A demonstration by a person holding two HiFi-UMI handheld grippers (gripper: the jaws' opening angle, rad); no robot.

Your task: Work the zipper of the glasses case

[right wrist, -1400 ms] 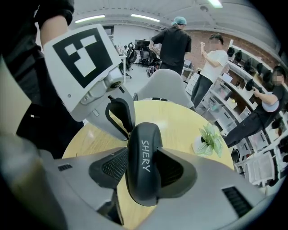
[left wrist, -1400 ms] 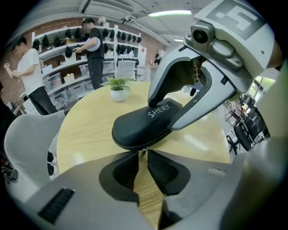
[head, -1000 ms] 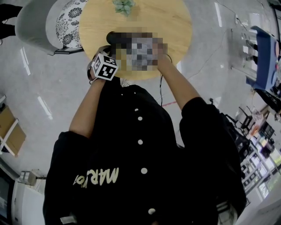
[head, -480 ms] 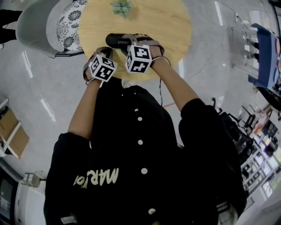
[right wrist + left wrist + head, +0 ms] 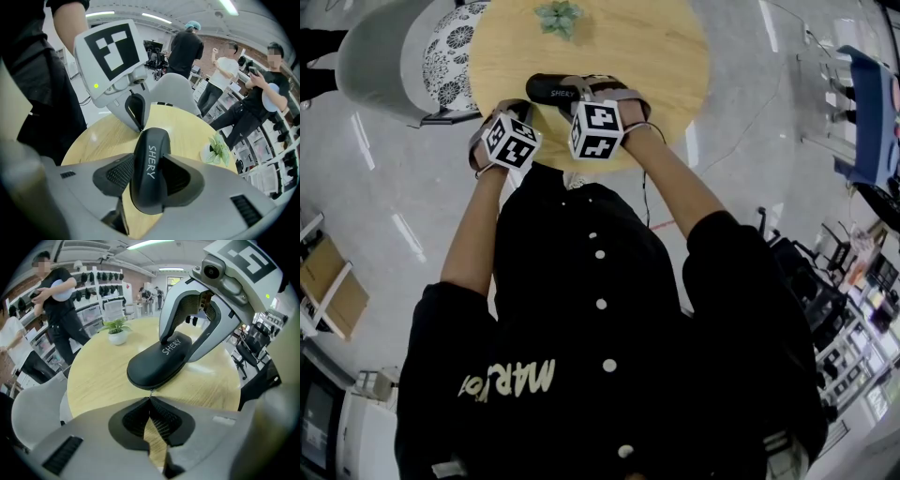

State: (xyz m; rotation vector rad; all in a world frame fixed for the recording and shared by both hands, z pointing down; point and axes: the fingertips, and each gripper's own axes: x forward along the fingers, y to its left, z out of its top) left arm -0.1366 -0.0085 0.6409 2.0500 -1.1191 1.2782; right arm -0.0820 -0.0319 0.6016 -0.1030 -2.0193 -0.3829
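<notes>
Round wooden table (image 5: 675, 56) on a pale glossy floor, w/ a small potted plant (image 5: 560, 15) near its far edge and a grey chair (image 5: 384, 52) w/ patterned cushion (image 5: 450, 47) at the table's left. Black glasses case (image 5: 551, 88), white "SHERY" print on top, sits over the near part of the tabletop betw. both tools; can't tell if it rests on the wood or is lifted a bit. Right gripper (image 5: 149, 165) clamps the case across its width, textured pads pressed on both long sides, roughly mid-length to the end nearer its camera. Left gripper (image 5: 150, 398) is at the case's other end, jaws fully together, tips pinching a tiny metal zipper pull (image 5: 150, 392) that sticks out from the case's rim. Case lid looks closed along the side seen from the left gripper view. In head view both marker cubes sit side by side just below the case, left one lower-left, right one touching the case's near side. Bkgd: people (image 5: 56, 301) standing by shelving w/ dark items, faces blurred; more people on the right gripper view's far side, beyond the table.
</notes>
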